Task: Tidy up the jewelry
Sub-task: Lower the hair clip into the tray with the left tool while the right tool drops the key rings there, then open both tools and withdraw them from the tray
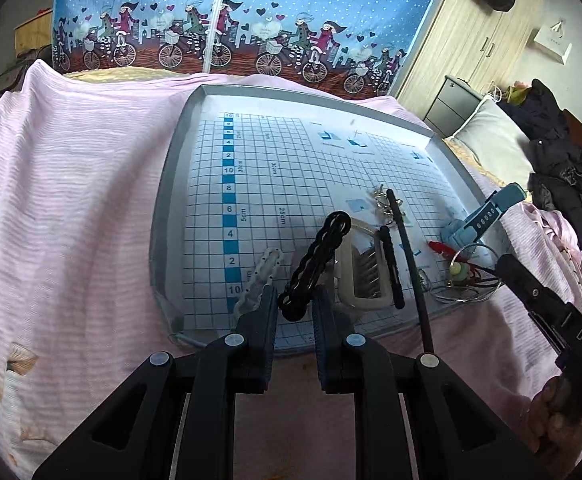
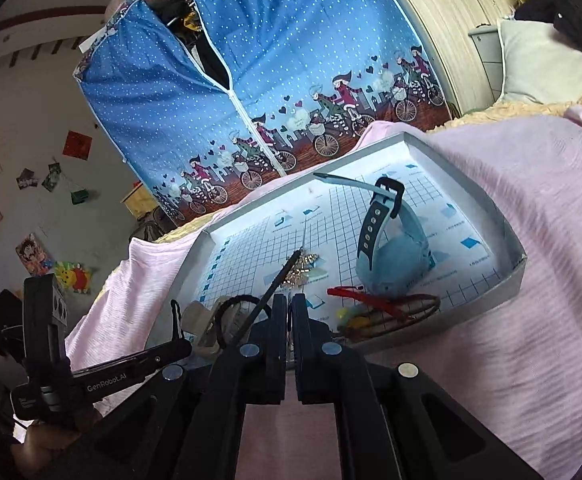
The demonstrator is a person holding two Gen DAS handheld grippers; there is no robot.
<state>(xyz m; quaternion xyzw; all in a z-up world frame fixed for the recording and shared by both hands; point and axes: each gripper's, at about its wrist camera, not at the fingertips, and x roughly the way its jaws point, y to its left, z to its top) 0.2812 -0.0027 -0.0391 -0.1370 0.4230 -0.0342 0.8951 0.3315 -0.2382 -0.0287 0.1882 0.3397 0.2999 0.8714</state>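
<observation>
Shallow grey tray [image 1: 179, 148] with a blue grid liner sat on a pink bedspread [image 1: 71, 184]. Jewelry and hair pieces were crowded along its near edge: black wavy hair clip [image 1: 317, 262], white beaded clip [image 1: 261, 276], cream claw clip [image 1: 361, 276], long black stick [image 1: 409, 256], wire bangles [image 1: 465, 284], blue watch [image 2: 391, 248].

Left gripper [image 1: 294, 308]: jaws partly spread, straddling the near end of the black wavy clip; no pad visibly touching it.

Right gripper [image 2: 289, 312]: jaws drawn almost together above the near rim. Some thin thing may have been pinched there; could not tell.

Risks, as judged: the clip's near end looked raised, so closing on it could tip it out or flick it sideways into the white beaded clip. The stick lay across neighbouring pieces; any nudge could drag them. The soft bedding could let the tray tilt under downward pressure.
</observation>
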